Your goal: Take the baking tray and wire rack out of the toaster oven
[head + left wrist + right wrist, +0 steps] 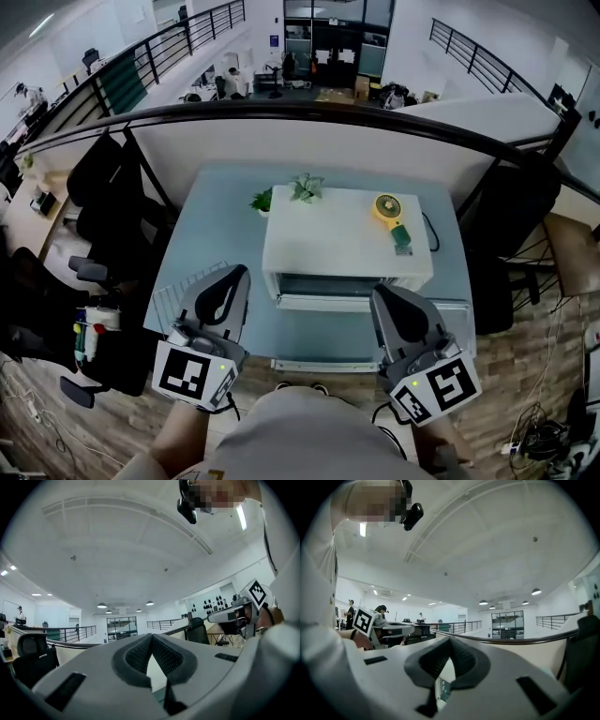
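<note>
Wire rack point(185, 287): What looks like it lies flat on the surface point(309, 333), just left of the toaster oven point(342, 246), partly hidden behind your left claw point(234, 274).
Rack handling: Judge it light, stiff and springy. The thin rods are slippery, so pinch the outer frame rod at the near edge, not a crosswire.
Baking tray: You cannot see it in any view. It may be inside the oven or hidden behind a claw.
Tray handling: Expect thin sheet metal, heavier than the rack and smooth. Take its front lip and keep it level.
Oven front: The door looks closed, though the steep angle leaves that unsure. If it is closed, it stands between you and anything inside.
Left claw: Pressed together with nothing between the jaws, held level, near the oven's left front corner.
Right claw point(384, 292): Also pressed together and empty, near the oven's right front corner.
On the oven: A small yellow fan point(386, 207) and a green item point(401, 236) sit on the roof. Jolting the oven could shift them.
Behind: Two small plants point(305, 187) stand at the oven's back edge, clear of your reach.
Around: Black chairs flank the surface, and a dark railing runs behind it.
</note>
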{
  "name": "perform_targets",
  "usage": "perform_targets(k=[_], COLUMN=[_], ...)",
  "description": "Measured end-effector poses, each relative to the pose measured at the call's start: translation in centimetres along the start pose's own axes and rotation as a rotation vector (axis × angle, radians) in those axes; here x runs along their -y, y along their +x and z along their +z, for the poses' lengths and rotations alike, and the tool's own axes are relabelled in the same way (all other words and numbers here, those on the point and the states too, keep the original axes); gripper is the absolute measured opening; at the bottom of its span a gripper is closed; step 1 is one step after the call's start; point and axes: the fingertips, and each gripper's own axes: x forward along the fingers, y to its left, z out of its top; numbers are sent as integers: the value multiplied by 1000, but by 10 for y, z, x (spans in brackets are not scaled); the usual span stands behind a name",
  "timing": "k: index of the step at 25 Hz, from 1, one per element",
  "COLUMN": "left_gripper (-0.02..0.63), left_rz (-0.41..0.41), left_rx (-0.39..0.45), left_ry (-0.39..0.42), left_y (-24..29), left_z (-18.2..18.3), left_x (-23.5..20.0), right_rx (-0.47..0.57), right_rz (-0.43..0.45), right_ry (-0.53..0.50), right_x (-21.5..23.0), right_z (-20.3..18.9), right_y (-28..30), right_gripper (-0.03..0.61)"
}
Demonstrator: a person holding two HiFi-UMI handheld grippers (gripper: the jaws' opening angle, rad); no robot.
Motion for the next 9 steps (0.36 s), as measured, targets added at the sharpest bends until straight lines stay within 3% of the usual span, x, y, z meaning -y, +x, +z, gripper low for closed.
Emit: perform_targets(k=[9], left_gripper=[5], left_rz=[-10], left_rx=[-25], left_ry=[-12], left_y=[1], left_z=[-6], left_x=[-1], right_rx=[-16], right_rz=[-3], right_ry=[17], right_x=[6], right_z=[-5], right_y=[1], right_gripper=[3])
